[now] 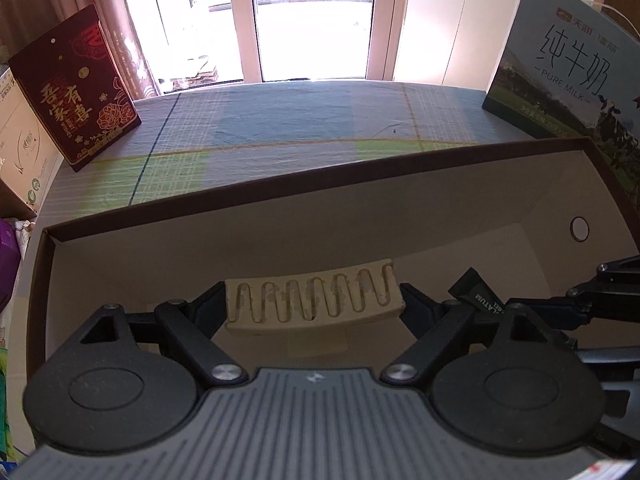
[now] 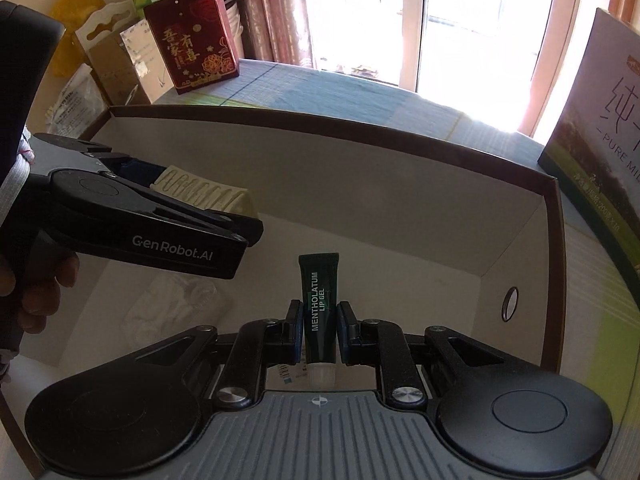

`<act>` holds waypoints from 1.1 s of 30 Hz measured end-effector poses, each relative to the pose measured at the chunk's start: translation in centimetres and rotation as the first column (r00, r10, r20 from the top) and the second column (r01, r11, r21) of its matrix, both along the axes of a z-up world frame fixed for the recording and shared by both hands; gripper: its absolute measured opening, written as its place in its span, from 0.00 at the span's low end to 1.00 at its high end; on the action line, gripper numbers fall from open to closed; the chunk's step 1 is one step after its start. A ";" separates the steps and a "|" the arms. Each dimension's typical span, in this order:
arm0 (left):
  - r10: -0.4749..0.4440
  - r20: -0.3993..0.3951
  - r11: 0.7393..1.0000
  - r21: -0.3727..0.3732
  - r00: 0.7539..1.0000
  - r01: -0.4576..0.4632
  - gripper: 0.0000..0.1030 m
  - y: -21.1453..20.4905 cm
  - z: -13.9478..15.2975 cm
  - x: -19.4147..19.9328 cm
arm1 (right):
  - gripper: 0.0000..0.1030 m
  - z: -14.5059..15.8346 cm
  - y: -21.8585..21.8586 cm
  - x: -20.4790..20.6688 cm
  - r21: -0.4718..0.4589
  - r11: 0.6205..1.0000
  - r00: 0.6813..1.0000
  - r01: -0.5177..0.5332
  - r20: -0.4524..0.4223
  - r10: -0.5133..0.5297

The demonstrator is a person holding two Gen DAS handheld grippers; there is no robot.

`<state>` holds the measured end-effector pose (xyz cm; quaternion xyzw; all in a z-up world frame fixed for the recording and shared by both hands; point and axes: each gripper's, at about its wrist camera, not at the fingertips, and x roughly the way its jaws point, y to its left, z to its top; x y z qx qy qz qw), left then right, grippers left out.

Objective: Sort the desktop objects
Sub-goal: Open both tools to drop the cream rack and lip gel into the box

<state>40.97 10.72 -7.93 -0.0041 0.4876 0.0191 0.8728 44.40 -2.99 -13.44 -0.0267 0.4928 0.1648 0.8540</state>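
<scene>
My left gripper (image 1: 313, 304) is shut on a cream block with a wavy groove (image 1: 312, 300) and holds it inside an open cardboard box (image 1: 280, 216). The right wrist view shows the same gripper (image 2: 224, 204) and block (image 2: 200, 192) at the left. My right gripper (image 2: 319, 336) is shut on a dark green Mentholatum lip gel tube (image 2: 319, 304), its white cap toward the camera, also inside the box (image 2: 360, 184). The tube's end (image 1: 472, 288) and the right gripper's fingers (image 1: 600, 300) show at the right of the left wrist view.
A red gift box (image 1: 76, 92) stands at the table's far left and a milk carton (image 1: 560, 72) at the far right, on a plaid cloth (image 1: 280, 128). Something white and crumpled (image 2: 172, 312) lies on the box floor. Bags and cartons (image 2: 108, 52) stand beyond the table.
</scene>
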 end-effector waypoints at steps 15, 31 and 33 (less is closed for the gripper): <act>-0.011 0.004 0.999 -0.030 1.000 0.011 0.89 0.6 0.3 -0.1 | 0.14 -0.4 0.8 0.5 0.009 1.000 1.000 -0.013 0.012 0.013; -0.012 0.029 0.999 -0.040 0.999 0.013 0.92 0.3 2.3 -2.6 | 0.86 1.4 0.0 -1.7 0.070 0.996 0.997 -0.055 0.062 0.050; -0.011 0.041 0.999 -0.031 0.999 0.012 0.92 0.1 2.9 -3.1 | 0.92 1.9 0.0 -2.5 0.064 0.996 0.995 -0.057 0.083 0.051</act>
